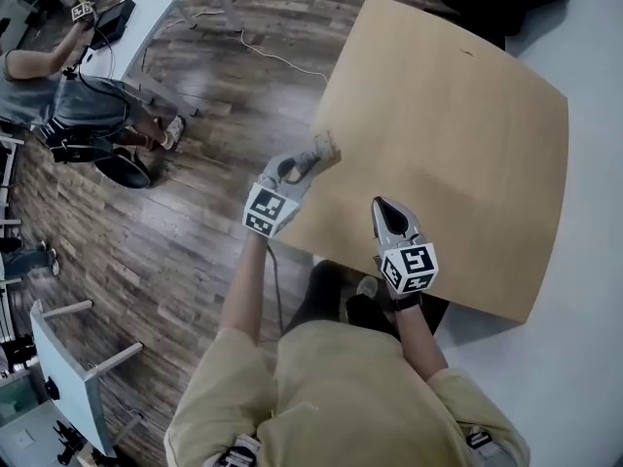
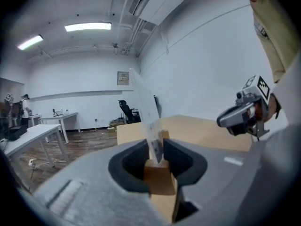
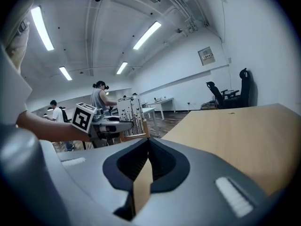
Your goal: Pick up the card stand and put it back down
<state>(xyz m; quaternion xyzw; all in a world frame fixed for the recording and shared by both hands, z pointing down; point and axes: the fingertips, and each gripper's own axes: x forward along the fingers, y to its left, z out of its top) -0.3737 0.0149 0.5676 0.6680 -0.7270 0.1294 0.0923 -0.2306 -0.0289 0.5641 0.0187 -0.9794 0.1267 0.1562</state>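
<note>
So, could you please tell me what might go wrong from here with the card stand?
The left gripper holds the wooden-based card stand with its clear panel right at the light wooden table's edge; set down there, it could tip onto the floor. The tall panel seems to lean in the jaws, so it may land tilted and topple.

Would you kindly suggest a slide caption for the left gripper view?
Left gripper shut on the card stand, its clear panel rising between the jaws; wooden table and right gripper beyond.
</note>
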